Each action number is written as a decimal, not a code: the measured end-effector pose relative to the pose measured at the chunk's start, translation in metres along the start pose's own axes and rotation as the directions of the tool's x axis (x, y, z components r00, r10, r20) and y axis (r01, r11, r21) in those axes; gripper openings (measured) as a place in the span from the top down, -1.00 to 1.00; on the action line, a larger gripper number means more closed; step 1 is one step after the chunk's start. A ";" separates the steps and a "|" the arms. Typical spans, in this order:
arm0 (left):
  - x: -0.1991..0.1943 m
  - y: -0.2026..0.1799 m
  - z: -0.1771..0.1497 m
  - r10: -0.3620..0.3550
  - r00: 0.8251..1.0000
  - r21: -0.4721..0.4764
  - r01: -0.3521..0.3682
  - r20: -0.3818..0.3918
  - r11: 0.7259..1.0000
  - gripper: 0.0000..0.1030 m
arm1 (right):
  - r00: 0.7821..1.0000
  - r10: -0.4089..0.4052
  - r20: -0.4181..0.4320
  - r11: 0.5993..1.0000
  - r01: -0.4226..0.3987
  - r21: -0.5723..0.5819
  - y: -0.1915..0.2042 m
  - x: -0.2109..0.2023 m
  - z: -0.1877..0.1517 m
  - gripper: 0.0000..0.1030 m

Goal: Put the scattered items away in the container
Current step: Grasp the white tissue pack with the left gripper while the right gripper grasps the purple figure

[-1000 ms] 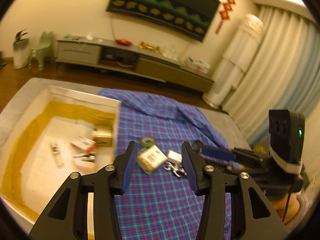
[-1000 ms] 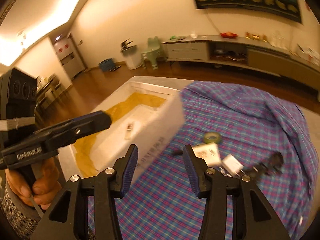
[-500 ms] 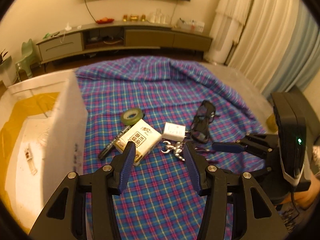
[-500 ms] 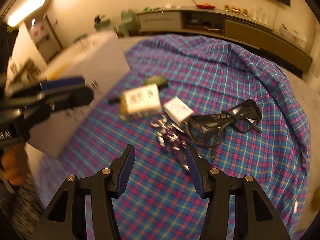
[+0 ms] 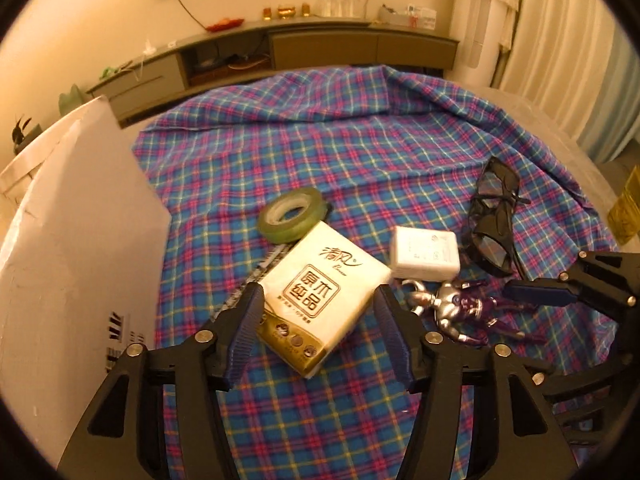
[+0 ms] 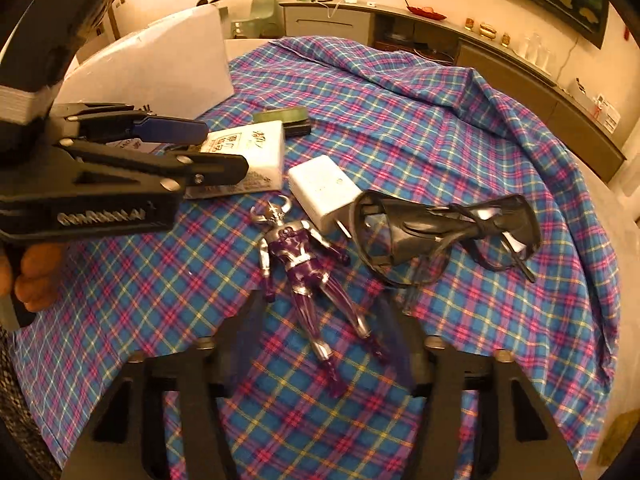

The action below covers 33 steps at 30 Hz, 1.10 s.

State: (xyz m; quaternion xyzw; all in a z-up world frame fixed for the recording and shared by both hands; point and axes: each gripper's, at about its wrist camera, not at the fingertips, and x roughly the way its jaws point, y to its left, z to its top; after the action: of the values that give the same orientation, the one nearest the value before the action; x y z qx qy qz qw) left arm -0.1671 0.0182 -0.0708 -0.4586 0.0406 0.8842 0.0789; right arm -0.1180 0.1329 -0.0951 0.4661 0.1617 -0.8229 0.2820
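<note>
A cream tissue pack (image 5: pixel 320 300) lies on the plaid cloth (image 5: pixel 320 140). My left gripper (image 5: pixel 318 296) straddles it, jaws opening, pads not pressing. A black pen (image 5: pixel 260 276) pokes out under the pack, beside a green tape roll (image 5: pixel 292 214). A white charger (image 5: pixel 426 254) and black glasses (image 5: pixel 494 220) lie to the right. My right gripper (image 6: pixel 320 328) hovers over the legs of a purple and silver toy figure (image 6: pixel 300 256), jaws closing and blurred, clear of it. The white foam box (image 5: pixel 72 240) stands at the left, its inside hidden.
A person's hand (image 6: pixel 36 276) holds the left gripper (image 6: pixel 224 150). The right gripper (image 5: pixel 536 294) reaches in beside the toy figure (image 5: pixel 468 308). A low TV cabinet (image 5: pixel 320 40) and pale curtains (image 5: pixel 560 60) stand beyond the table. The cloth bunches in folds at the back right.
Both grippers have dropped and tilted down towards the items. The left jaws have widened around the tissue pack. The box's inside has gone out of sight.
</note>
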 end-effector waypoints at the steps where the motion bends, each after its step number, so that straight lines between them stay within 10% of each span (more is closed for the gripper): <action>1: -0.002 -0.004 0.001 -0.039 0.999 0.003 0.039 -0.013 0.999 -0.18 | 1.000 0.023 -0.012 0.999 -0.022 0.026 -0.005 -0.003 -0.001 0.02; 4: -0.013 -0.019 0.002 -0.187 0.981 0.042 0.189 -0.046 0.981 -0.18 | 0.997 0.061 -0.051 0.994 -0.056 0.095 -0.019 -0.008 -0.005 0.10; 6: -0.020 -0.022 0.002 -0.146 0.989 0.068 0.146 -0.005 0.987 -0.18 | 0.995 0.083 -0.063 0.988 -0.074 0.136 -0.026 -0.013 -0.009 0.45; 13: 0.007 -0.030 0.000 -0.003 1.000 0.141 0.000 0.021 0.990 -0.20 | 0.989 0.139 -0.042 0.971 -0.127 0.202 -0.034 -0.018 -0.019 0.42; 19: 0.020 -0.024 -0.001 -0.045 0.999 0.051 0.046 -0.016 0.998 -0.19 | 0.999 0.025 0.022 0.997 -0.026 0.071 -0.015 -0.013 -0.018 0.23; 23: 0.017 -0.022 -0.003 -0.043 0.999 0.019 0.043 -0.022 0.999 -0.05 | 1.000 -0.027 0.011 0.998 0.026 0.053 -0.012 -0.012 -0.015 0.45; 33: -0.006 -0.018 -0.004 -0.088 0.996 -0.031 0.087 -0.004 0.996 -0.04 | 0.992 0.124 0.025 0.962 -0.126 0.241 -0.038 -0.025 -0.020 0.45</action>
State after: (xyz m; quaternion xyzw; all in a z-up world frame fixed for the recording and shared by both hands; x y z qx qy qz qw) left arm -0.1570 0.0348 -0.0687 -0.4635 0.0070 0.8792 0.1103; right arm -0.1178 0.1813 -0.0841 0.5023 0.0288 -0.8192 0.2753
